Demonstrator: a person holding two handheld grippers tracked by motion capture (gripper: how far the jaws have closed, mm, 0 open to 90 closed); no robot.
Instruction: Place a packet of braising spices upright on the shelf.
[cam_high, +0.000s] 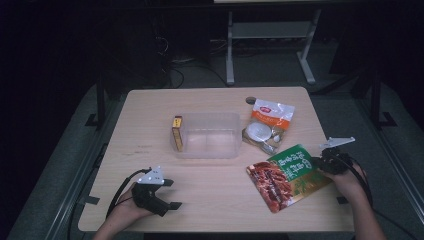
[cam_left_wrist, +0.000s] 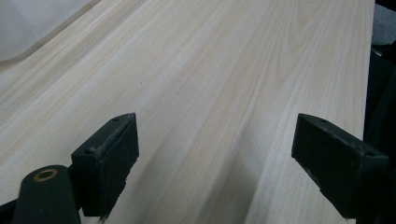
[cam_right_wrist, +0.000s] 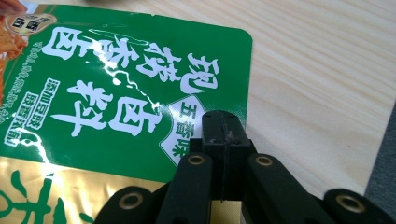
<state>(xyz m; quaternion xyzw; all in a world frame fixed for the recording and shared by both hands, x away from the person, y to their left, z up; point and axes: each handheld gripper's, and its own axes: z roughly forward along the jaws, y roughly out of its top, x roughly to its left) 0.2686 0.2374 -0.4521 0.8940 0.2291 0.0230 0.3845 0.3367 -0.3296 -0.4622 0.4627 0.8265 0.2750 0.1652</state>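
Observation:
A green and gold food pouch (cam_high: 287, 176) with a picture of red meat lies flat on the table's right front. My right gripper (cam_high: 318, 163) is at the pouch's right edge. In the right gripper view its jaws are pressed together, and the tips (cam_right_wrist: 227, 133) sit over the green corner of the pouch (cam_right_wrist: 116, 88). I cannot tell whether any of the pouch is pinched between them. My left gripper (cam_high: 173, 194) is at the front left, open over bare wood. In the left gripper view nothing lies between its spread jaws (cam_left_wrist: 215, 154).
A clear plastic tub (cam_high: 207, 150) stands mid-table with a small yellow box (cam_high: 177, 132) against its left wall. Right of the tub lie an orange and white snack bag (cam_high: 270, 114) and a round white packet (cam_high: 259, 133). The table's right edge is close to my right hand.

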